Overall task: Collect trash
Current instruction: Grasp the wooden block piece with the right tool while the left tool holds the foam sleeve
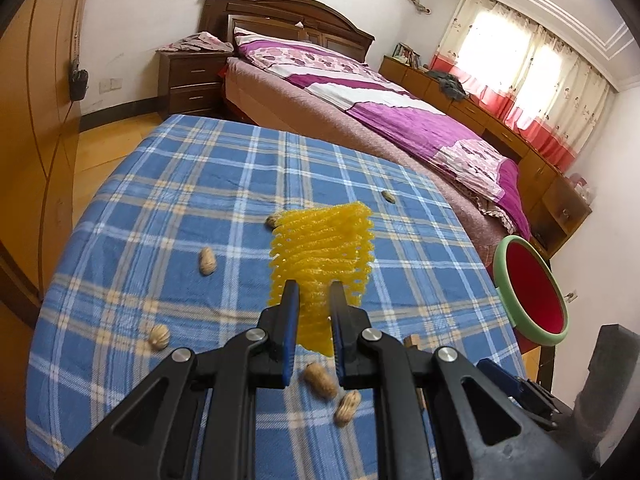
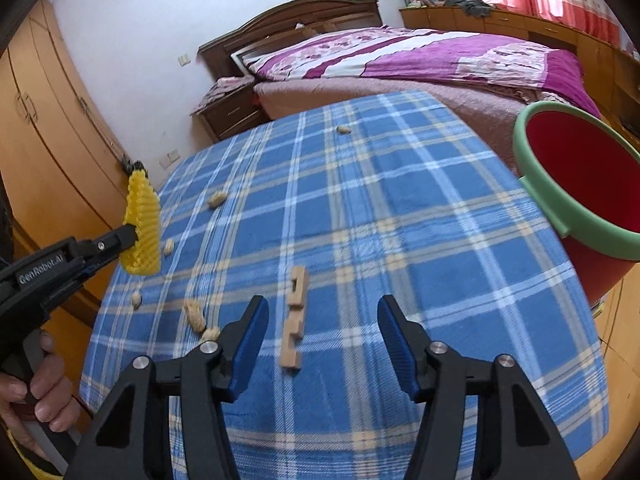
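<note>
My left gripper (image 1: 314,294) is shut on a yellow foam fruit net (image 1: 320,256) and holds it above the blue plaid table (image 1: 160,200). From the right wrist view the net (image 2: 142,222) hangs at the table's left edge in the left gripper (image 2: 132,240). My right gripper (image 2: 322,312) is open and empty above two notched wooden blocks (image 2: 294,316). Several peanuts lie on the cloth, such as one at left (image 1: 207,261) and one below my left jaws (image 1: 320,380). A red bin with a green rim (image 2: 576,184) stands at the table's right edge, also in the left wrist view (image 1: 532,288).
A bed with a purple quilt (image 1: 380,100) lies beyond the table. A dark nightstand (image 1: 188,80) stands beside it. Wooden wardrobes (image 2: 48,140) line the left wall. Low cabinets (image 1: 500,128) run under the curtained window.
</note>
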Tool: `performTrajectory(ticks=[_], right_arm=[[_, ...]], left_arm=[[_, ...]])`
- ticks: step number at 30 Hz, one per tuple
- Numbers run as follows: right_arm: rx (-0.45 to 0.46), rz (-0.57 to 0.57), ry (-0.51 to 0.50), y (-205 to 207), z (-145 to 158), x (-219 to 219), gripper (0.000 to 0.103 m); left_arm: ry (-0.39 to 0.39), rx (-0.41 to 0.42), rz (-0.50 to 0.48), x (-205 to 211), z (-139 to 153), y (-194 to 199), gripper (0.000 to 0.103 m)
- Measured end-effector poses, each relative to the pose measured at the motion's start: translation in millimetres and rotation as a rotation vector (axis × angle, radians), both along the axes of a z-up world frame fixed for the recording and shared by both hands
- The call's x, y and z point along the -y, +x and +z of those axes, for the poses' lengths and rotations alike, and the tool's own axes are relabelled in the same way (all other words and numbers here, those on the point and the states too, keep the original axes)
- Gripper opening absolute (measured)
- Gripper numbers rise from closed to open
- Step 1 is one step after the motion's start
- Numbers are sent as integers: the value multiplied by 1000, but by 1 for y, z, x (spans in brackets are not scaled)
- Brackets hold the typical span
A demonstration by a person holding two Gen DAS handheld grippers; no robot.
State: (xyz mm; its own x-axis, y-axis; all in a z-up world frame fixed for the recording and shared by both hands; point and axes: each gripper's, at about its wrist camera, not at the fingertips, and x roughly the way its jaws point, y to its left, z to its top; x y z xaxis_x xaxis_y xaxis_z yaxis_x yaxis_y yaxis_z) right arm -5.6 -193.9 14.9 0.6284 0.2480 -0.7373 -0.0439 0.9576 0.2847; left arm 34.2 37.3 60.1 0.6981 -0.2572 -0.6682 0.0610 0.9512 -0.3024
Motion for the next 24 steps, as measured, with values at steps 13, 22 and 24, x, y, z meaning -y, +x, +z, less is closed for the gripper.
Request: performTrajectory(ticks=[13,22,24], right_arm=[[-45,46,-90,0,-22,-24,36],[-26,36,-146,-1,-24,-24,14],[-22,36,-151,-1,-24,-24,14]], left_arm=[[-18,-23,10,-8,-10,-4,15],[-20,-23,10,-7,-11,-4,14],[-21,-24,10,-7,-11,-4,15]])
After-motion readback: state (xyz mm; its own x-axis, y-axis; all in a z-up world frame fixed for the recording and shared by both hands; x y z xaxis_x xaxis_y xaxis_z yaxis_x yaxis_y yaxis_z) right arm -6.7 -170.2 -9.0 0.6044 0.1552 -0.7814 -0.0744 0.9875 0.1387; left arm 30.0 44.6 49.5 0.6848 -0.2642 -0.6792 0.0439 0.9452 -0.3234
